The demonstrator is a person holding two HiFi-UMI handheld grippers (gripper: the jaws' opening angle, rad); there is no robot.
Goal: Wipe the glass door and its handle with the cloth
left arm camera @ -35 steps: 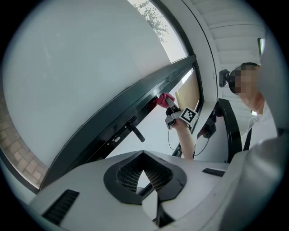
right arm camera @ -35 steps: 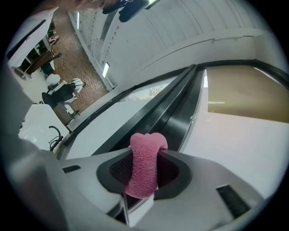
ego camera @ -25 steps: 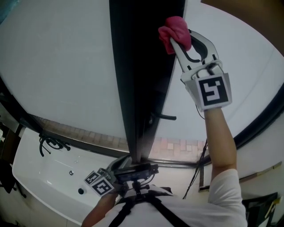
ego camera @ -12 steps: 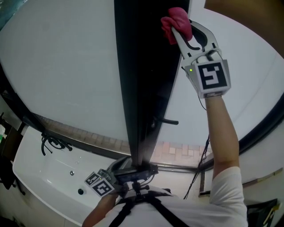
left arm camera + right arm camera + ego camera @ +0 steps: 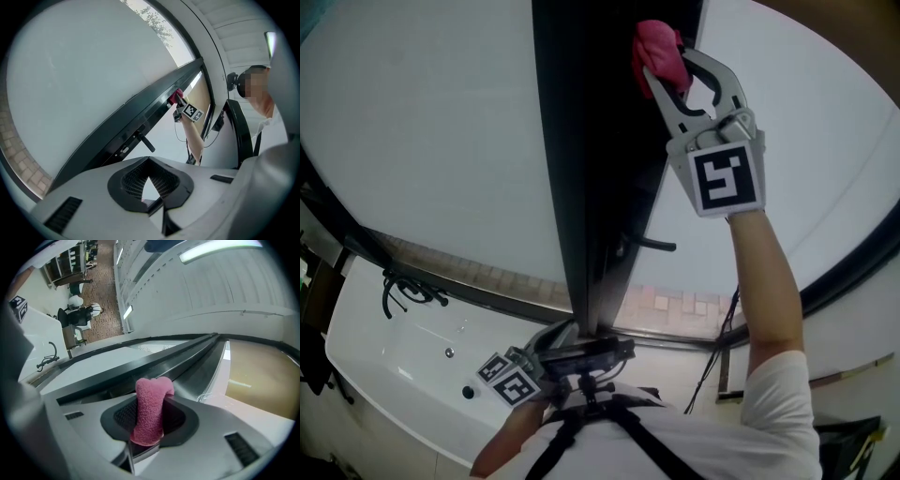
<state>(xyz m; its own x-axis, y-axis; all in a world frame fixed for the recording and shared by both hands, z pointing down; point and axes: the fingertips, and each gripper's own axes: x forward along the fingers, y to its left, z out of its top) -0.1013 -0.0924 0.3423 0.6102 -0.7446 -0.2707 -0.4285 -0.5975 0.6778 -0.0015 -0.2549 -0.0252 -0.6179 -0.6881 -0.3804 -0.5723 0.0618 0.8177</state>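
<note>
Pink cloth gripped in right claw, held against dark door frame, far up, well above handle. Left claw closed, nothing held, kept low near frame's foot. Glass door pale at left.

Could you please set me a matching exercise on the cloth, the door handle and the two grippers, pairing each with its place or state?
Things:
1 cloth
2 handle
3 left gripper
4 right gripper

Places or states:
A held low, shut, empty
B pink, clamped between jaws
C raised high, holding something
D dark lever on the frame

Pairs: 1-B; 2-D; 3-A; 4-C
</note>
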